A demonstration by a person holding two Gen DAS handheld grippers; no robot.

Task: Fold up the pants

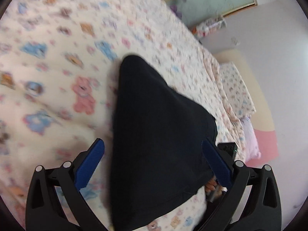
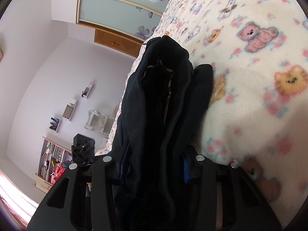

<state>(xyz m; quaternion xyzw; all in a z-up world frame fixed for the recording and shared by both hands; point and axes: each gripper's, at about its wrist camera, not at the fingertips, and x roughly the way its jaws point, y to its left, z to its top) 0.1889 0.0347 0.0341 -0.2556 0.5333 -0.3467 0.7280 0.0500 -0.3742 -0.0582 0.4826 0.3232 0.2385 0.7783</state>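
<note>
Item: black pants [image 1: 154, 134], dark ribbed fabric, bunched and lifted over a bed spread with a cream fleece blanket [image 1: 48, 96] printed with pink, blue and orange bears. Left gripper [image 1: 153, 156]: jaws spread wide, blue pads [image 1: 90, 165] standing on either side of the hanging cloth; the fabric drapes between and over them in a broad wedge narrowing toward a point further up the bed, and no pad is seen pressing on it. Right gripper [image 2: 154, 165]: jaws drawn narrow, clamped on a thick gathered fold of the pants [image 2: 159, 105], whose open waistband gapes ahead of the fingers, a pale lining showing inside. Pants rest partly against the blanket [image 2: 250, 96] on the right of that view. Person's fingers [image 1: 210, 185] visible beneath the cloth's lower edge in the left view. Surroundings: sliding wardrobe door [image 2: 119, 5] with purple flower pattern, lilac wall with small shelves [image 2: 69, 109], a pillow [image 1: 236, 88] in matching print at the bed's far end.
</note>
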